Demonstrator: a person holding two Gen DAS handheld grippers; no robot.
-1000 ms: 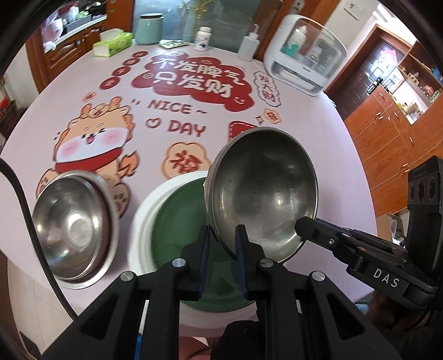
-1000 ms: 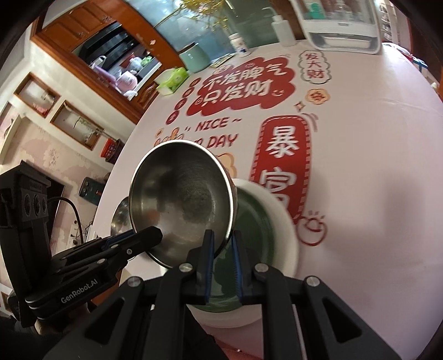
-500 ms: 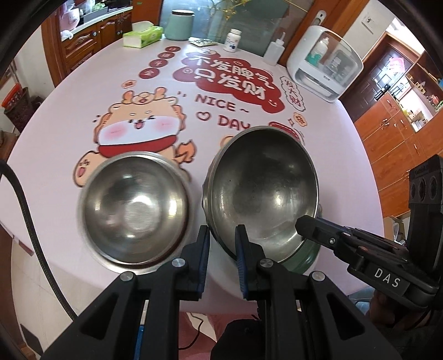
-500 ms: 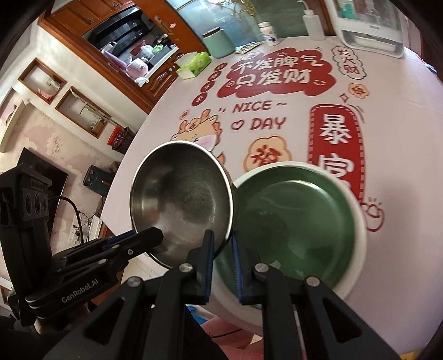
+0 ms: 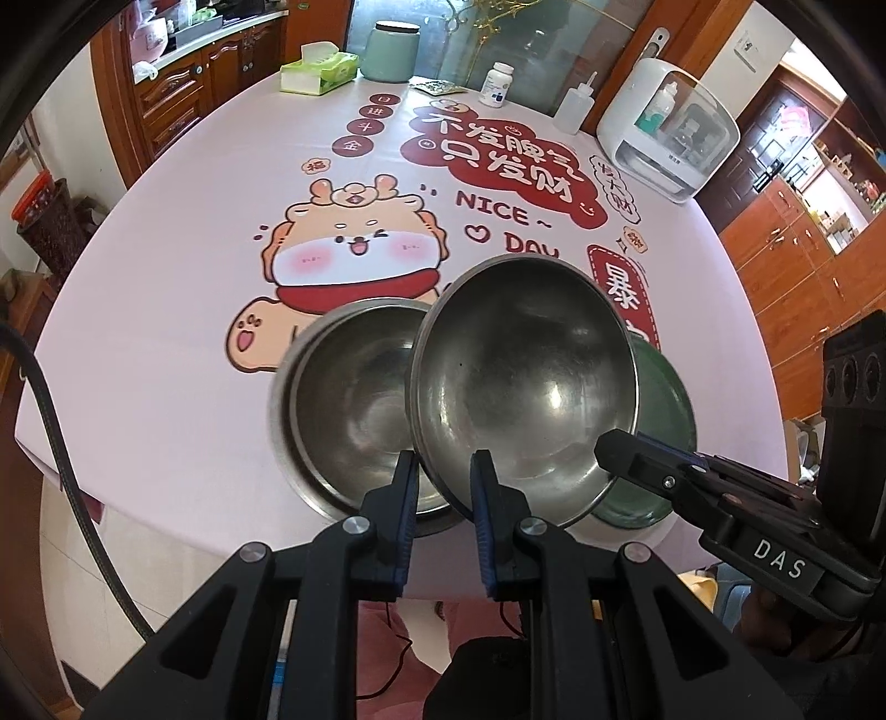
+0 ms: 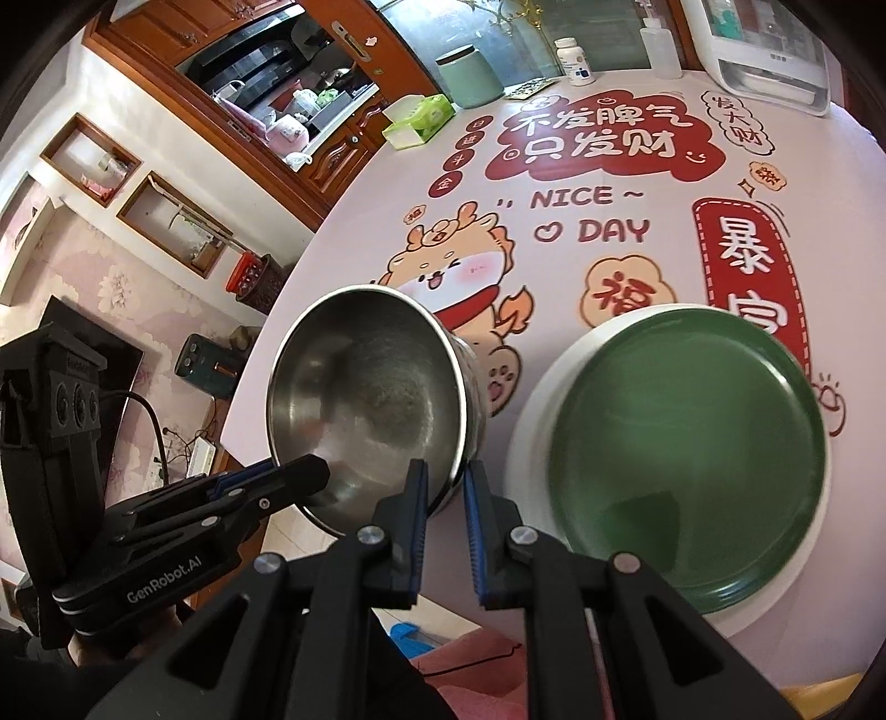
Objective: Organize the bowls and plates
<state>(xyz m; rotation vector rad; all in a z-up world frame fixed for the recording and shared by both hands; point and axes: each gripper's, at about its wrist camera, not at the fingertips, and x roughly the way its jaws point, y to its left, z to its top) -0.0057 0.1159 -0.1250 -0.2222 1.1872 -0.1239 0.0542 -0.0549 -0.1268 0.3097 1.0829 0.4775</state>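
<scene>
I am holding one steel bowl with both grippers, tilted so its shiny inside faces the cameras. My left gripper has its two blue-padded fingers closed down to a narrow gap over the bowl's near rim, one finger inside and one outside. My right gripper is pinched the same way on the rim at the bowl's other side; in the left wrist view its black fingers reach in from the lower right.

In the left wrist view a second steel bowl sits upright near the front edge of the table, just beside and partly behind the held bowl on its left. The held bowl overlaps it; I cannot tell whether the two touch.

A green plate lies flat inside a larger white plate on the table, just to the right of the held bowl in the right wrist view.

The round table wears a pale pink cloth printed with a cartoon dragon, red Chinese characters and the words "NICE DAY". At its far edge stand a green tissue box, a pale green canister, a white pill bottle, a squeeze bottle and a white countertop appliance, well apart from the bowls.
</scene>
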